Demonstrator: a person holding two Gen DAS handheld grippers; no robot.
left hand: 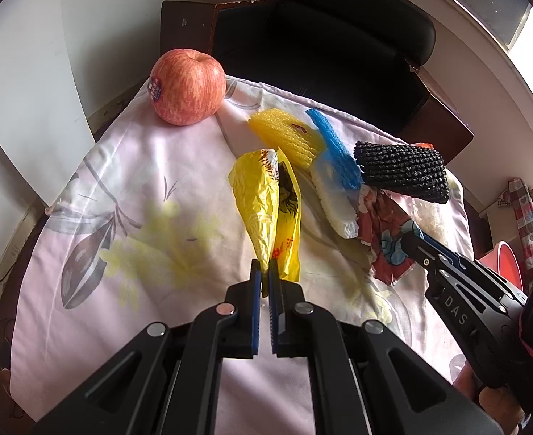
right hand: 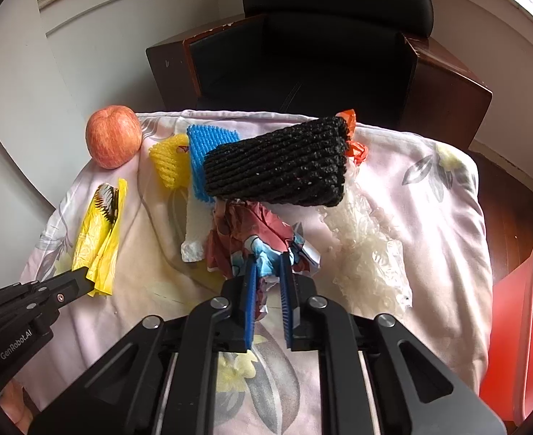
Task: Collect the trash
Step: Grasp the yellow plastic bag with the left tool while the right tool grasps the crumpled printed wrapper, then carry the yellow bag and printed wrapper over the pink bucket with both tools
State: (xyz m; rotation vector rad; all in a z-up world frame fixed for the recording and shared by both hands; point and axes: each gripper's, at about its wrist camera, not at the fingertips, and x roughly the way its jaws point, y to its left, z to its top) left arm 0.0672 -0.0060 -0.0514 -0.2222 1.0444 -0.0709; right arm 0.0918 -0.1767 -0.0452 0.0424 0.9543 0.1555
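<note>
Left gripper, black with ribbed blue pads, is clamped on the lower end of a yellow plastic bag. That bag is thin crinkled film with black and red print, twisted narrow at the grip and flaring to an open mouth farther out; most of it lies on the cloth. Right gripper, same build, has its jaws drawn close on the near edge of a crumpled wrapper: glossy creased sheet, dark red with blue and white figures, pressed between the pads.

Both work over a pale pink cloth, soft and wrinkled, printed with grey leaves and yellow flowers.

Just right of the wrapper lies a heap of clear crinkled plastic, translucent and ragged. At the wrapper's left is a white foam net.

Beyond the wrapper, a black foam net sleeve, thick and ribbed, block-shaped, rests tilted on top of the pile. A scrap of orange plastic shows behind its far end. To its left a blue foam net overlaps a yellow foam net, both open-meshed.

Farthest left on the cloth, an apple, round, red-streaked, smooth, sits near the edge, apart from the pile.

Behind stands a black padded chair with dark wooden arms.
</note>
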